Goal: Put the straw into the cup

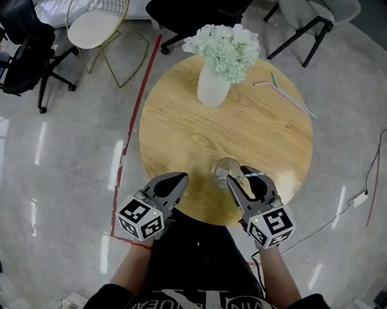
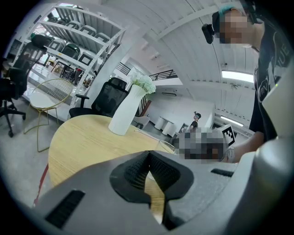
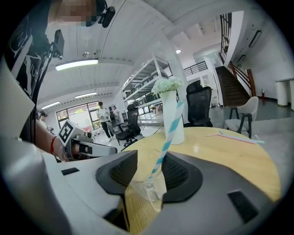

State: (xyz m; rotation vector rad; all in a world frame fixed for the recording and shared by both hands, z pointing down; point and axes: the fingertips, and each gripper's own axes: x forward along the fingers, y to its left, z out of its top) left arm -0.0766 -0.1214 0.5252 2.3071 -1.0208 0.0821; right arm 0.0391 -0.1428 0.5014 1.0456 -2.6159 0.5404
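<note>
A clear cup stands near the front edge of the round wooden table. A blue-and-white striped straw leans in it, its top sticking out past the rim. My right gripper is at the cup with its jaws apart. In the right gripper view the straw rises out of the cup between the pads, with a gap on both sides; my right gripper is open. My left gripper hovers left of the cup, tips together, holding nothing.
A white vase of pale flowers stands at the table's far side. Two spare straws lie at the far right. A gold wire chair and black office chairs stand around, and a red tape line runs along the floor.
</note>
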